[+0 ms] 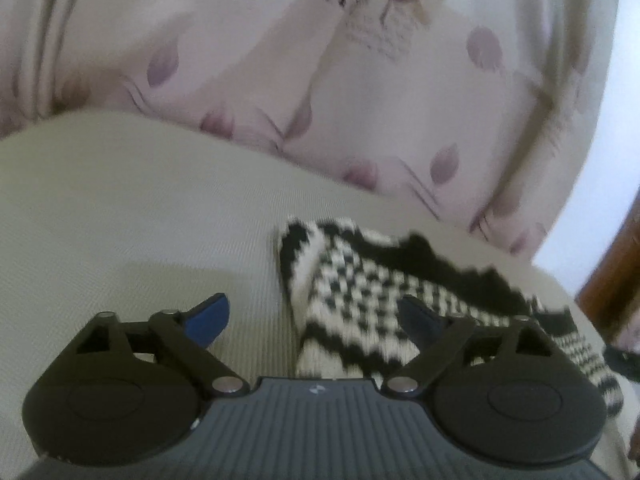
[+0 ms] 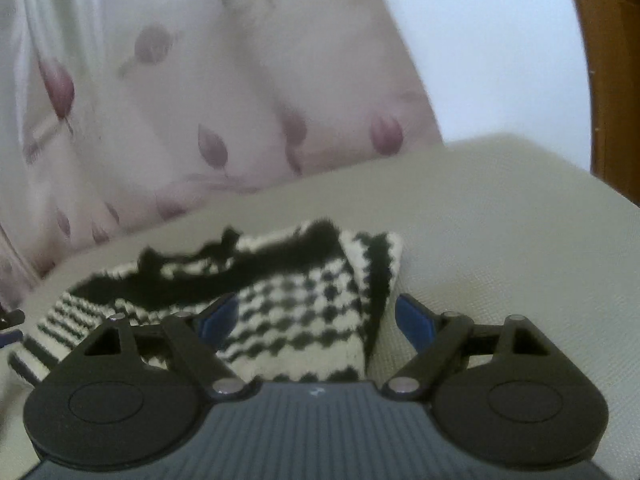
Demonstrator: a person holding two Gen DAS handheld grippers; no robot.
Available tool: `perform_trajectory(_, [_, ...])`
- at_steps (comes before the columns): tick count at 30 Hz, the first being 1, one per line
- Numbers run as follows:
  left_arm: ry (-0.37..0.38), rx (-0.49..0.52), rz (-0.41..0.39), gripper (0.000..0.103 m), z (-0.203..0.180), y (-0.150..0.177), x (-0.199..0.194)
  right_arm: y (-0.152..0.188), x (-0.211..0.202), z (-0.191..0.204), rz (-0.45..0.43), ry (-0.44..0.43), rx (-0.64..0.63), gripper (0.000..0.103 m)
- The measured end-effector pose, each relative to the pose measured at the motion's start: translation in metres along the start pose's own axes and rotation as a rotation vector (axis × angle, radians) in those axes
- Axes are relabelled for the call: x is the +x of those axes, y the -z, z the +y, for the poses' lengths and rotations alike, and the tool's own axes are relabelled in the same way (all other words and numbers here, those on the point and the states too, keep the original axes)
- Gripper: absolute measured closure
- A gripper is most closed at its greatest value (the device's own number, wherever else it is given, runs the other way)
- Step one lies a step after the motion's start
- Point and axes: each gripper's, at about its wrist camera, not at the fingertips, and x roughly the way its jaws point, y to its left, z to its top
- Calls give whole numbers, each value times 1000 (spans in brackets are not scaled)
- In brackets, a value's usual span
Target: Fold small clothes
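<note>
beige cushion (image 1: pixel 120 208) bears knit garment (image 1: pixel 352 280); its left side lies bare.

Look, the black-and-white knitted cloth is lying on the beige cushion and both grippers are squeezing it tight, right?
Not squeezing. Both wrist views show the left gripper and right gripper open, pads off it. The black-and-white knitted cloth does lie on the beige cushion.

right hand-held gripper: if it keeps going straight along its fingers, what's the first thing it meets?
Most likely the black-and-white knitted garment lying between the open fingers of the right hand-held gripper; the floral fabric sits behind it. Depth is uncertain.
</note>
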Motion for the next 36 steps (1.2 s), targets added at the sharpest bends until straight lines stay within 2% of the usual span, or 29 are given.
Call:
perform_trajectory(1, [13,0,14,36,0,4,1,1,5,2,8,0,0,18])
perform_trajectory(2, [25,1,25,67,0,7,1,3,5,3,15,10,-7,18])
perform_trajectory(3, [32,4,39,83,0,10,1,6,7,4,22,16,-11,18])
perform_trajectory(4, [38,1,47,92,0,12,-1,9,10,3,28,12,-10,18])
perform_trajectory(8, [47,-18,24,94,1,14,-18,15,9,7,33,1,-27,18])
perform_trajectory(12, [25,-72,75,93,14,25,-32,23,-1,9,47,-24,-30,18])
perform_trajectory(15, [56,-68,60,91,20,30,-36,26,-6,9,50,-33,-39,18])
perform_trajectory(16, [57,-65,47,86,19,29,-36,26,-5,7,54,-37,-29,18])
perform_trajectory(17, [43,-61,33,68,17,28,-37,24,-5,5,56,-40,-15,18])
perform_trajectory(18, [38,-53,29,57,15,25,-37,23,-6,3,55,-43,-1,18])
perform_trajectory(19, [37,-43,22,33,11,21,-40,22,-8,1,47,-48,17,18])
perform_trajectory(20, [32,-39,1,18,8,17,-43,21,-12,-2,34,-55,32,18])
perform_trajectory(22, [10,-14,-69,12,0,7,-52,19,-22,-9,-6,-54,60,18])
perform_trajectory(24, [16,40,-82,12,-11,-7,-48,12,-28,-17,-42,-37,78,18])
perform_trajectory(27, [34,79,-37,14,-29,-18,-22,-4,-23,-28,-49,-29,112,18])
perform_trajectory(29, [23,94,-17,22,-38,-20,0,-14,-13,-26,-51,-31,88,18])
perform_trajectory(31, [24,88,1,24,-45,-20,25,-22,2,-20,-34,-14,38,18])
perform_trajectory(33, [0,82,10,30,-46,-16,44,-29,18,-17,-22,-19,7,18])
perform_trajectory(34, [-20,72,20,41,-45,-14,52,-31,27,-14,-5,-11,-13,24])
perform_trajectory(35, [-37,64,34,56,-44,-11,59,-33,39,-12,29,8,-34,33])
perform_trajectory(36, [-62,60,36,62,-42,-8,62,-33,50,-12,71,13,-37,61])
